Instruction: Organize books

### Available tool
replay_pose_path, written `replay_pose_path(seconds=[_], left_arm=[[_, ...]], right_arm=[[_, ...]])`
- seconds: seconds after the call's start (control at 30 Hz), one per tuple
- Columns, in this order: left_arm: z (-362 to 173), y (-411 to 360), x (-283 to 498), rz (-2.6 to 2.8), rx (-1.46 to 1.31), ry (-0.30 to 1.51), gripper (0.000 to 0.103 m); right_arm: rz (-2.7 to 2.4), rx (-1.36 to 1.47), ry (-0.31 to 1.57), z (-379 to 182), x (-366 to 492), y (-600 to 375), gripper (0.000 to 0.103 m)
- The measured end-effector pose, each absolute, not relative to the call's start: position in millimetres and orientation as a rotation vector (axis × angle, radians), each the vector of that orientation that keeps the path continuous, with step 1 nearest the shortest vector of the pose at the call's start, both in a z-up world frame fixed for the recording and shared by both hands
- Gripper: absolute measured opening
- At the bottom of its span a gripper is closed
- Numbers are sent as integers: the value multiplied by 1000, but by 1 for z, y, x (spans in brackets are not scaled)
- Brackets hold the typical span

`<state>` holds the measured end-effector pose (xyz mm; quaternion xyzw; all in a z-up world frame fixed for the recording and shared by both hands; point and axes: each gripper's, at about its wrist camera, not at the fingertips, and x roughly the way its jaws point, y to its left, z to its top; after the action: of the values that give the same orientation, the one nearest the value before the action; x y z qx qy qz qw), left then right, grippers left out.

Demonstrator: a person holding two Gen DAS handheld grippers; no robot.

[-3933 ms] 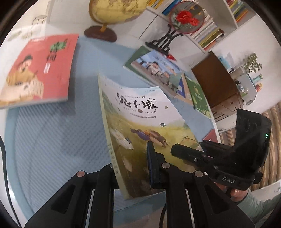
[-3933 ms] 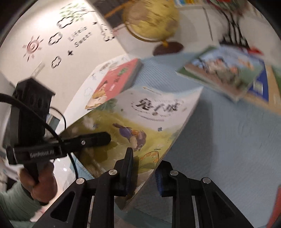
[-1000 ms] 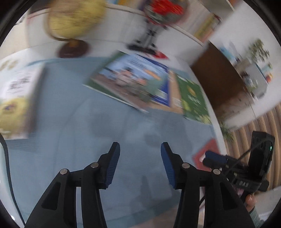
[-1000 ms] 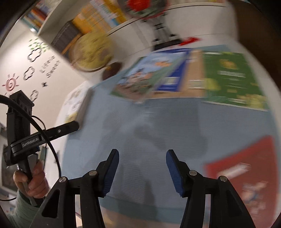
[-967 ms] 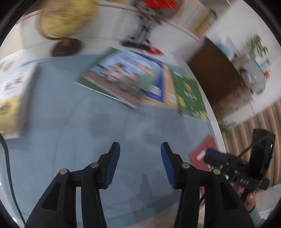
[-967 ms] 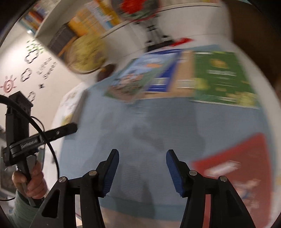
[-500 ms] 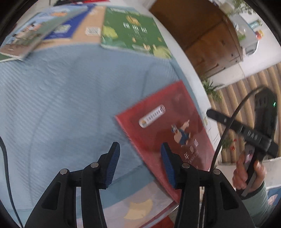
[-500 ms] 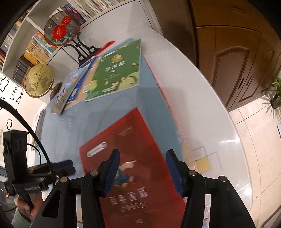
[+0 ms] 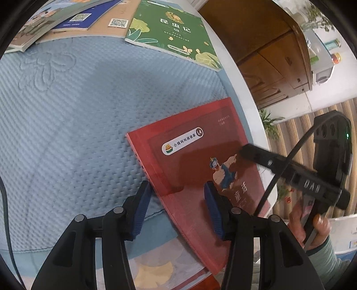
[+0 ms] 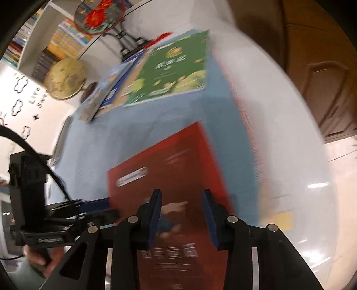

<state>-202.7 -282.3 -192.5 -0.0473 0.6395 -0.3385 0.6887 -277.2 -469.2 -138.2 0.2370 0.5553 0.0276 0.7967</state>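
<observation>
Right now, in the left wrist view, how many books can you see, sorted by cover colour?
Red glossy paperback book: 1
Green paperback book: 1
Dark blue book: 1
Tan book: 1
Picture covers, the illustrated book at top left and the pale illustrated book under the red one: 2
Total: 6

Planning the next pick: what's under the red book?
The red book lies on the blue mat; its near end overlaps another book with a yellow-patterned cover. The rest of that cover is hidden.
</observation>
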Motion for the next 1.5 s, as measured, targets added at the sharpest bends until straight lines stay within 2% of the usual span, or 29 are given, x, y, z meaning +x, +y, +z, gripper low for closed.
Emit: replay_pose_path(seconds=[0.1,0.23,0.43,0.6,0.87,1.03,1.23,1.5], left_arm=[[-192,-278,-201,-747,-138,1431,46],[-192,-278,-202,-748,-134,1430,46],[-193,-279,-203,-753,-139,1429,46],[-186,-266,-195,-723,-166,1391,46],[-173,-220,-128,-574,-197,1290,46],[-178,-192,-99,-490,-225,1288,46],[-188,-173,-137,-479,-221,1333,46],[-187,-185,-189,-538,-180,1371,46]], right_arm=[[36,381,1174,-128,-275,-455,36],[-27,368,1144,-122,-270,-472,36],[-6,366,1226,-141,-261,-483,36],[32,321,1205,-125,-253,-470,36],[164,245,1157,-114,-177,-418,36],[207,282,1176,-128,-144,-403,36],[220,339,1239,-141,-173,-413,36],[253,267,1280,-148,-224,-400,35]])
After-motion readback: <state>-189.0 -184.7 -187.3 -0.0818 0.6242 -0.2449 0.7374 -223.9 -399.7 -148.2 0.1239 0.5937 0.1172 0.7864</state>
